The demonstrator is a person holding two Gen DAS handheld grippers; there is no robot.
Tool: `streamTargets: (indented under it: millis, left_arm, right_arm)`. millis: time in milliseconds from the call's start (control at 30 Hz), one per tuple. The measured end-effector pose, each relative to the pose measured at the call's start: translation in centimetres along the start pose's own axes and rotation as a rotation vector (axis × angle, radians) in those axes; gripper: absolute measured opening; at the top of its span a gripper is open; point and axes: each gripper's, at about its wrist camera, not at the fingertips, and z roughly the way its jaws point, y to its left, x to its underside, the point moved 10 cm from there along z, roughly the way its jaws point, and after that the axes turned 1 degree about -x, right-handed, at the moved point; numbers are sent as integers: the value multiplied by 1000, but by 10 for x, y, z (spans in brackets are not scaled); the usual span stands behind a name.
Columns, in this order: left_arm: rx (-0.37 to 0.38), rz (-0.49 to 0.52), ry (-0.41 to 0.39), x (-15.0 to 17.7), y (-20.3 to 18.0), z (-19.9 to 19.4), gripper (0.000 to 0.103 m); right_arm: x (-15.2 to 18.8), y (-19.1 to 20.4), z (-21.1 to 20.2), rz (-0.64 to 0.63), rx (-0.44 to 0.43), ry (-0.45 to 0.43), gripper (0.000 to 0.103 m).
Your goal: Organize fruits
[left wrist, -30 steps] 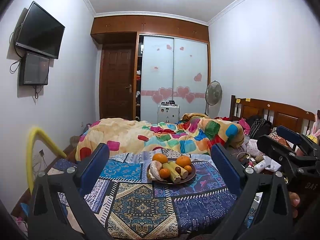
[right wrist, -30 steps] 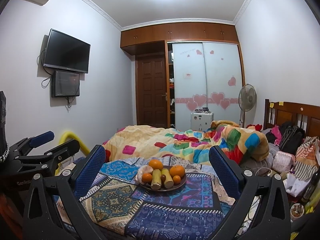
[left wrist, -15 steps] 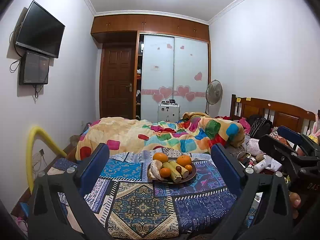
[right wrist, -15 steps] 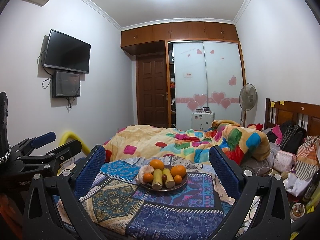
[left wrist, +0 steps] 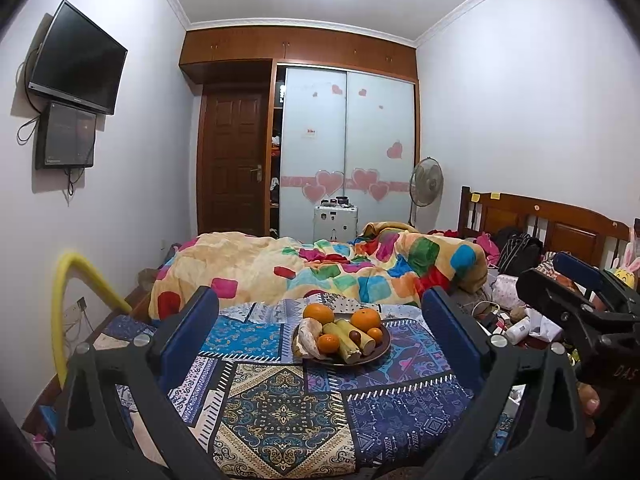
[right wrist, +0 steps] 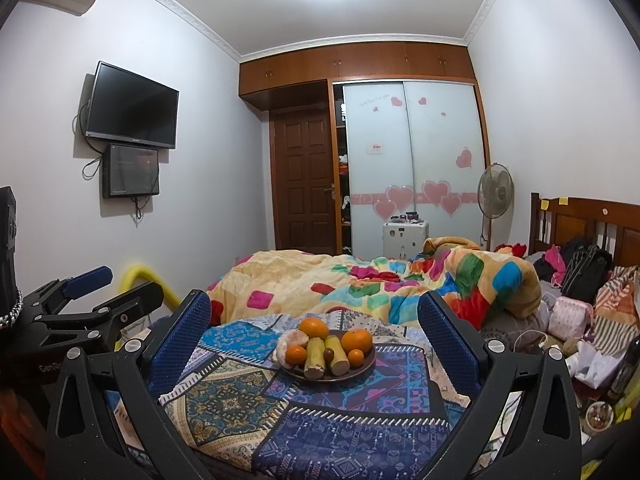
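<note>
Barely anything has shifted: both views have only drifted slightly, the plate of fruit staying put on the patterned bedspread.
Left hand-held gripper and right hand-held gripper hang spread, empty, near it; oranges could roll off the soft bed if nudged.

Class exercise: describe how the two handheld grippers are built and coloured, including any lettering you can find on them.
Both the left gripper and the right gripper have black skeletal frames with triangular cut-outs and silver screws. Their fingers carry blue pads with a dotted texture. Partial white lettering shows on each body, cut off at the frame edge.
</note>
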Motion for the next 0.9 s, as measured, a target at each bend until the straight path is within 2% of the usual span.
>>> streamTargets:
  millis: [333,900]
  left_arm:
    - [28,-7,19,1,-3,1,103]
    - [24,1,14,0,-7,-5,103]
  right_arm:
    - [0,1,0,-1,-1,0,103]
    - [2,4,3,3,-5,8,103]
